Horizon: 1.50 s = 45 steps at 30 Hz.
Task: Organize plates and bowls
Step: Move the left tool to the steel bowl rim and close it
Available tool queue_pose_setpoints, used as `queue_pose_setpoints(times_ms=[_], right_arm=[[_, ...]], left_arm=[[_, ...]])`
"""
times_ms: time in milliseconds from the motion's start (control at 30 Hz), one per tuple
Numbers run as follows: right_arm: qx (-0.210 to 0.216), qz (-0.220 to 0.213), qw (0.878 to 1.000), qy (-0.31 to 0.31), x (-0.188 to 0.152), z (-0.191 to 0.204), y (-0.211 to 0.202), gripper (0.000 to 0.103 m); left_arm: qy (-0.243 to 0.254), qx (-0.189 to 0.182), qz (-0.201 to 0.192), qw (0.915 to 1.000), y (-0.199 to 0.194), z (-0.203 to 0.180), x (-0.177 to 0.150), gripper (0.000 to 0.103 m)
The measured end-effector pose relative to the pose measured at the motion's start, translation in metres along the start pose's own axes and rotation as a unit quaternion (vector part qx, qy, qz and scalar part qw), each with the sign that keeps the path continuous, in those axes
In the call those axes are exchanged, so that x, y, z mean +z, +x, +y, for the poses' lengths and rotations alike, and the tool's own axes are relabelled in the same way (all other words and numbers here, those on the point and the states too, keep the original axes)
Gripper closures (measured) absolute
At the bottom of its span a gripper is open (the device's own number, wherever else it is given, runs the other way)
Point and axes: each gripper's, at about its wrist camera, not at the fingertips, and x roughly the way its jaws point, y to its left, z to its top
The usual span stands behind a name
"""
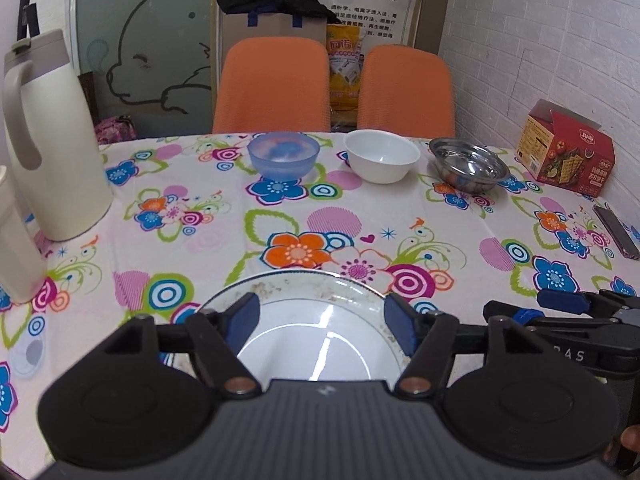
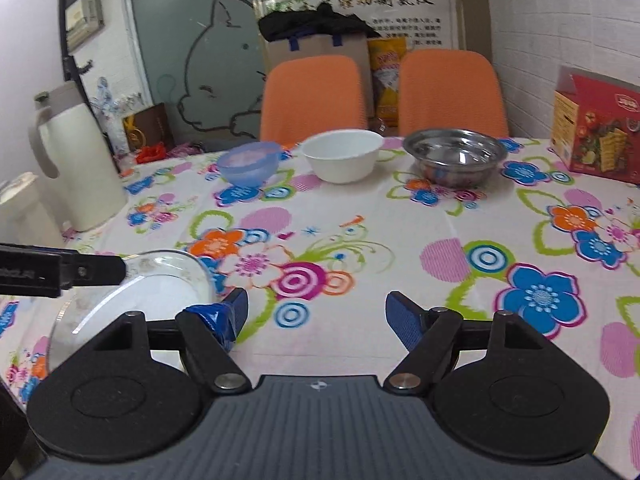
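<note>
Left tool [image 1: 322, 326] open — one plate [image 1: 304, 344], three bowls [image 1: 382, 155].

Home dining table [image 1: 224, 216], floral tablecloth

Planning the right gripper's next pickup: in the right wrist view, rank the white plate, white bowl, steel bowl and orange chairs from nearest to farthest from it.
From the right gripper:
1. White plate, near left.
2. White bowl and steel bowl, across the table; too close to call.
3. Orange chairs, behind the table.
</note>
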Motion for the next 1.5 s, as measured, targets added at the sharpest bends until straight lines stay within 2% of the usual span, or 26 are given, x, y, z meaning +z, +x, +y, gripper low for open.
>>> queue_pose_setpoints(times_ms=[67, 133, 267, 333, 467, 600, 667, 800, 900, 967, 1167, 1300, 1400, 1500], right_arm=[[-0.015, 0.025, 0.999, 0.014, 0.001, -0.016, 0.005, 0.041], [0.012, 0.019, 0.999, 0.036, 0.002, -0.035, 0.001, 0.041], [0.066, -0.021, 0.996, 0.058, 0.015, -0.064, -0.017, 0.04], [0.074, -0.016, 0.996, 0.056, 0.024, -0.074, -0.016, 0.04], [0.056, 0.012, 0.997, 0.047, 0.03, -0.095, -0.003, 0.04], [0.043, 0.028, 0.998, 0.044, 0.035, -0.123, 0.012, 0.04], [0.025, 0.035, 0.999, 0.033, 0.043, -0.136, 0.021, 0.04], [0.002, 0.034, 0.999, 0.03, 0.068, -0.162, 0.041, 0.04], [-0.004, 0.023, 0.999, 0.041, 0.088, -0.18, 0.059, 0.04], [-0.008, 0.021, 0.998, 0.055, 0.102, -0.192, 0.075, 0.04], [-0.02, 0.022, 0.997, 0.072, 0.134, -0.212, 0.127, 0.04], [-0.038, 0.039, 0.996, 0.065, 0.14, -0.216, 0.16, 0.04], [-0.056, 0.053, 0.996, 0.044, 0.14, -0.214, 0.183, 0.04], [-0.064, 0.059, 0.996, 0.026, 0.14, -0.209, 0.199, 0.04]], left_arm=[[0.009, 0.006, -0.001, 0.9999, 0.006, -0.009, 0.004, 0.036], [0.016, 0.011, 0.001, 0.9998, 0.012, -0.017, 0.009, 0.036], [0.027, 0.007, 0.014, 0.9995, 0.029, -0.035, 0.022, 0.036], [0.032, 0.0, 0.025, 0.9992, 0.039, -0.044, 0.028, 0.036], [0.048, -0.031, 0.056, 0.9968, 0.066, -0.069, 0.04, 0.035], [0.069, -0.082, 0.088, 0.9904, 0.097, -0.09, 0.064, 0.035], [0.075, -0.091, 0.083, 0.9895, 0.112, -0.097, 0.084, 0.035], [0.082, -0.101, 0.05, 0.9903, 0.146, -0.111, 0.137, 0.035], [0.071, -0.12, 0.055, 0.9887, 0.181, -0.121, 0.172, 0.035], [0.067, -0.118, 0.061, 0.9888, 0.209, -0.132, 0.193, 0.035], [0.114, -0.091, 0.083, 0.9858, 0.282, -0.168, 0.222, 0.035], [0.14, -0.057, 0.096, 0.9838, 0.319, -0.179, 0.221, 0.035], [0.138, -0.052, 0.113, 0.9827, 0.339, -0.18, 0.216, 0.035], [0.147, -0.053, 0.123, 0.9801, 0.351, -0.185, 0.211, 0.042]])
